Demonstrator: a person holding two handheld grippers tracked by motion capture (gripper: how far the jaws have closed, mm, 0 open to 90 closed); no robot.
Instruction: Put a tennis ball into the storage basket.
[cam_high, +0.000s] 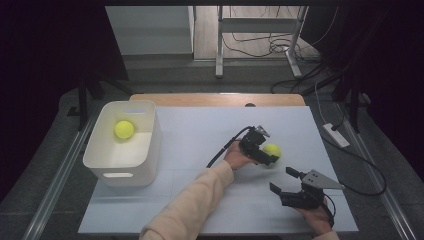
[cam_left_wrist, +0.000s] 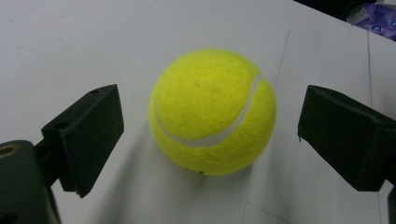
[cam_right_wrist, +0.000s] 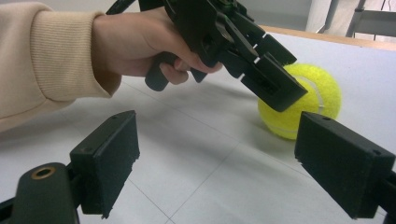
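— Tennis ball: where do we see it?
— On the white table, right of centre, sitting between our left gripper's jaws, a clear gap on each side.
— And how do the jaws stand?
— Wide apart, touching nothing. Our right gripper rests nearby, jaws equally wide, holding nothing.
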